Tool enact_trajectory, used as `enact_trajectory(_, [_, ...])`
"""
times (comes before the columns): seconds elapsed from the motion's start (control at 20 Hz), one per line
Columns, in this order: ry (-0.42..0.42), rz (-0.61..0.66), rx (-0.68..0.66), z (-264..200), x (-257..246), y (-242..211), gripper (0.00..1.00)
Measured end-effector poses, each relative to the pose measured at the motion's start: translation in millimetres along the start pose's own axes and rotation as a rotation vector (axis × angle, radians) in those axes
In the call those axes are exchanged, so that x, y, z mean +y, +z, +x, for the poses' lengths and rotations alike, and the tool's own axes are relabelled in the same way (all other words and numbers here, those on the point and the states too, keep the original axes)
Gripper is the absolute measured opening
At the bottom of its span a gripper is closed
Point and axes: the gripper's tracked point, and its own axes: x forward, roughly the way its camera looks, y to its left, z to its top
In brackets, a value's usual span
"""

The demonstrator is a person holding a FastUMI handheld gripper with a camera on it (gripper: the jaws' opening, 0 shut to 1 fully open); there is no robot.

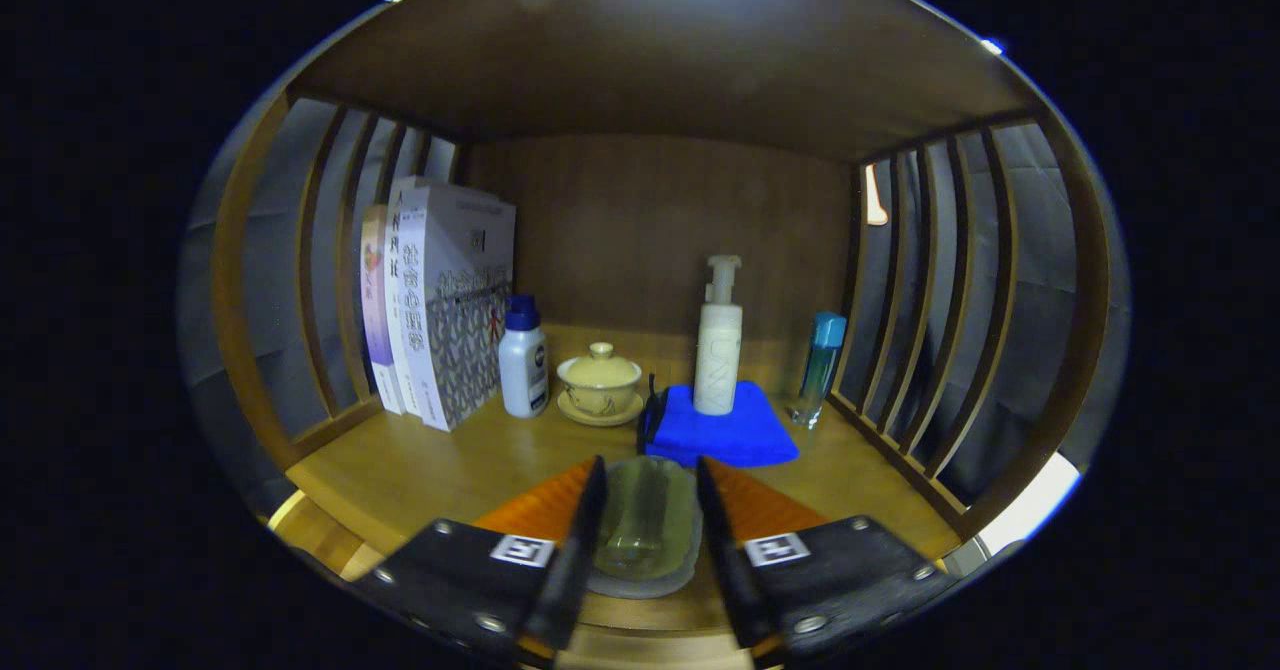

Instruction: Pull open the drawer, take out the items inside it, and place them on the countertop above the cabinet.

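My gripper [650, 465] is over the front edge of the wooden countertop [420, 460]. Between its two fingers is a pale green translucent glass item [648, 515] with a grey round rim beneath it. Both fingers lie close against its sides, so the gripper looks shut on it. I cannot tell whether the item rests on the wood or hangs just above it. The drawer is out of sight.
Beyond the fingers a white pump bottle [718, 340] stands on a folded blue cloth [725, 430]. To its left are a lidded cream tea bowl [600, 382], a white bottle with a blue cap [523, 355] and upright books [440, 300]. A blue-capped clear bottle [822, 365] stands by the slatted right wall.
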Motion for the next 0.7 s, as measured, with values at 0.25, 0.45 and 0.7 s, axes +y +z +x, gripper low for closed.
enact_trajectory(0.25, [0.084, 0.096, -0.183, -74, 11, 59, 0.96])
enact_trajectory(0.45, [0.074, 0.009, -0.288, -147, 14, 93, 0.95])
enact_trajectory(0.7, [0.073, -0.055, -0.315, -217, 32, 73, 0.95])
